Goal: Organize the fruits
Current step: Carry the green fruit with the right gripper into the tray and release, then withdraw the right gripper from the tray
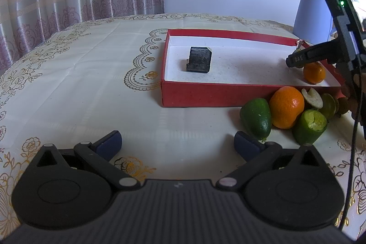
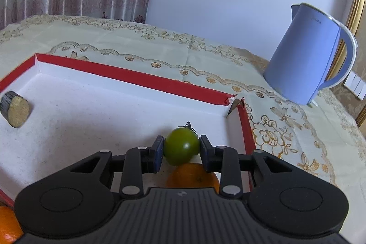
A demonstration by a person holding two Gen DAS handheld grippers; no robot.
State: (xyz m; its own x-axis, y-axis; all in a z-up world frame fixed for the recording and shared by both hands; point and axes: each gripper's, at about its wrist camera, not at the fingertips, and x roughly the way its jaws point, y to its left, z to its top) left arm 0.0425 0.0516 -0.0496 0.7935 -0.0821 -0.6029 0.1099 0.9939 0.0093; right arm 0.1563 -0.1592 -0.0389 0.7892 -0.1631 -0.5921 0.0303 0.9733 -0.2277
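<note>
My right gripper (image 2: pixel 181 150) is shut on a small green tomato (image 2: pixel 181 148) with a dried stem, held over the right end of the red box (image 2: pixel 128 74). Just beneath it an orange (image 2: pixel 192 177) lies on the box's white floor; the same orange (image 1: pixel 314 72) shows in the left wrist view under the right gripper (image 1: pixel 297 60). My left gripper (image 1: pixel 177 145) stands open above the tablecloth with nothing between its blue pads. Outside the box's near wall (image 1: pixel 205 95) lie a green avocado-like fruit (image 1: pixel 256 118), a larger orange (image 1: pixel 286 106), a bitten green fruit (image 1: pixel 310 127) and a cut white-fleshed piece (image 1: pixel 312 97).
A dark cylindrical block (image 1: pixel 198 60) sits on the box floor toward its left. A blue kettle (image 2: pixel 306 61) stands on the tablecloth right of the box. The box's far right corner (image 2: pixel 231 102) is torn. Another orange (image 2: pixel 6 223) peeks in at the lower left.
</note>
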